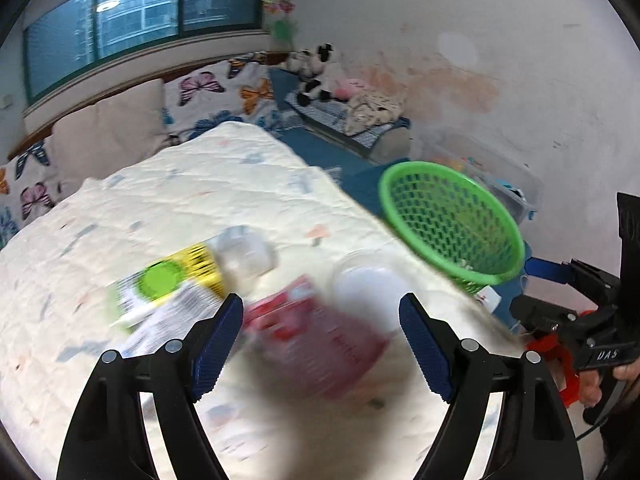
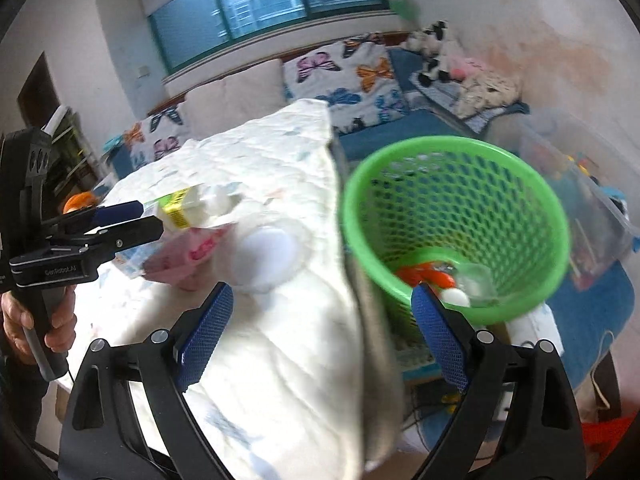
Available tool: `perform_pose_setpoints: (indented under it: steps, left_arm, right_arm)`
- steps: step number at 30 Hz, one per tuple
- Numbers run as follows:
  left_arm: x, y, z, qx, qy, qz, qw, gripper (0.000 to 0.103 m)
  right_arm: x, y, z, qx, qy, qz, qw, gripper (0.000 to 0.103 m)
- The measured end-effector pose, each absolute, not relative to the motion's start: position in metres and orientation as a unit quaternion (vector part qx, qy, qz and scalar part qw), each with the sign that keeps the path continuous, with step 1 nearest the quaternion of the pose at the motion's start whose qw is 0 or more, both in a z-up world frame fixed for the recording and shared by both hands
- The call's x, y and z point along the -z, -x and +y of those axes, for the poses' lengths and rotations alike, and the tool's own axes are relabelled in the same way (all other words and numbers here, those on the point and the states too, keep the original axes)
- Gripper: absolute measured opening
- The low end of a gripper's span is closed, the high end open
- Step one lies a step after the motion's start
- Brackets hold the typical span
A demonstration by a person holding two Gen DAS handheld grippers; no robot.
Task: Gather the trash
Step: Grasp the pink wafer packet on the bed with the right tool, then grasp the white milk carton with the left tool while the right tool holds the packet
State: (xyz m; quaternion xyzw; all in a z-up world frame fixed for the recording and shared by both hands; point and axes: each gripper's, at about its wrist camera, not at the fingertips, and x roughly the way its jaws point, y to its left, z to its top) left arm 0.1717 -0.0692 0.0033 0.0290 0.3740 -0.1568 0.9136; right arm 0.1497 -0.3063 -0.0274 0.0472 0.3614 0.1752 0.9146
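On the quilted table top [image 1: 160, 208] lie a red-pink packet [image 1: 316, 336], a yellow-green carton [image 1: 168, 288], a crumpled clear plastic piece [image 1: 244, 256] and a white round lid [image 1: 368, 288]. My left gripper [image 1: 320, 332] is open, with the red packet between its jaws. It also shows in the right wrist view [image 2: 132, 220]. A green mesh basket [image 2: 456, 224] stands beside the table's right edge, with orange and clear trash [image 2: 432, 276] inside. My right gripper [image 2: 320, 332] is open and empty, over the table edge near the basket.
A sofa with butterfly cushions [image 1: 208, 92] and plush toys [image 1: 316, 72] stands behind the table. A clear storage bin [image 2: 580, 200] sits right of the basket on a blue floor mat [image 2: 592, 320]. The views are motion-blurred.
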Motion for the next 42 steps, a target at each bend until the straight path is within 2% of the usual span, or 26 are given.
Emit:
perform_pose_setpoints:
  steps: [14, 24, 30, 37, 42]
  left_arm:
    - [0.006, -0.140, 0.022, 0.092, 0.005, 0.378, 0.921, 0.080]
    - [0.019, -0.132, 0.043, 0.077, 0.012, 0.388, 0.918, 0.081]
    - [0.022, -0.136, 0.043, 0.079, 0.001, 0.386, 0.919, 0.085]
    - [0.023, -0.149, 0.038, 0.090, -0.013, 0.386, 0.918, 0.087]
    - [0.026, -0.161, 0.030, 0.097, -0.029, 0.390, 0.915, 0.087]
  right_arm:
    - [0.038, -0.172, -0.209, -0.266, -0.005, 0.388, 0.882, 0.091]
    - [0.049, -0.201, -0.168, -0.277, 0.015, 0.410, 0.869, 0.091]
    - [0.061, -0.212, -0.154, -0.273, 0.021, 0.427, 0.862, 0.091]
    - [0.065, -0.211, -0.154, -0.268, 0.020, 0.432, 0.861, 0.068]
    - [0.058, -0.206, -0.159, -0.269, 0.014, 0.423, 0.865, 0.060]
